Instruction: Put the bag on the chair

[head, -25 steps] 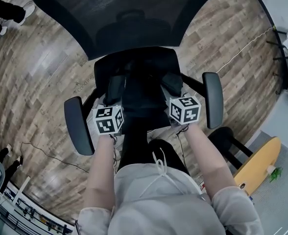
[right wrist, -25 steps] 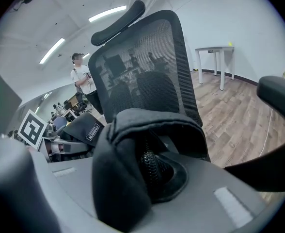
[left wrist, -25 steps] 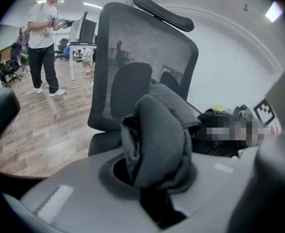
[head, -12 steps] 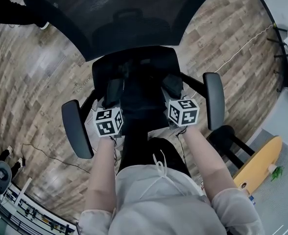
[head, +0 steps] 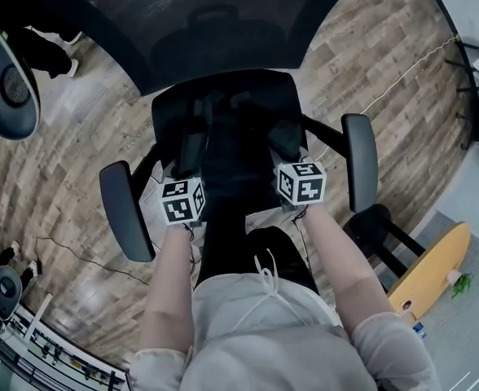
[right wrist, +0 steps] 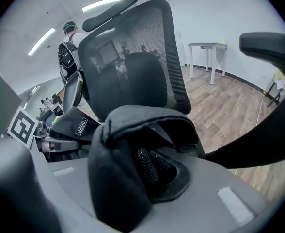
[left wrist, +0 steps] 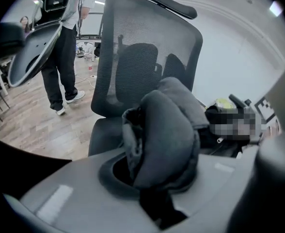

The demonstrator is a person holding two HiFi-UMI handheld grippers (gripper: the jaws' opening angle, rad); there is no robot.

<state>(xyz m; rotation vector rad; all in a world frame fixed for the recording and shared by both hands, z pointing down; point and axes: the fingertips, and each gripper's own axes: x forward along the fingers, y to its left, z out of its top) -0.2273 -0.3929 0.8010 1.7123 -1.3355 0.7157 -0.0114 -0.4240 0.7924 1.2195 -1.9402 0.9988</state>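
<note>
I keep the bag [head: 227, 157] level over the chair [head: 170, 108] seat at frame centre, my left hand-held gripper [head: 189, 157] pinching the left strap [left wrist: 166, 140], while the right hand-held gripper [head: 284, 145], its jaws just opening, grips the right strap [right wrist: 118, 178].

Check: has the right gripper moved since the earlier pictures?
Yes. The right gripper drew away from the armrest beside it, toward the seat; its jaws have just been opening, bag between them.

The wood-plank floor [head: 68, 137] carries a black office chair [head: 170, 108] — mesh back, two armrests. A dark bag [head: 231, 161] hangs over the chair's seat — whether it rests there is unclear. A thin cable [head: 85, 261] trails across the floor left of the chair.
</note>
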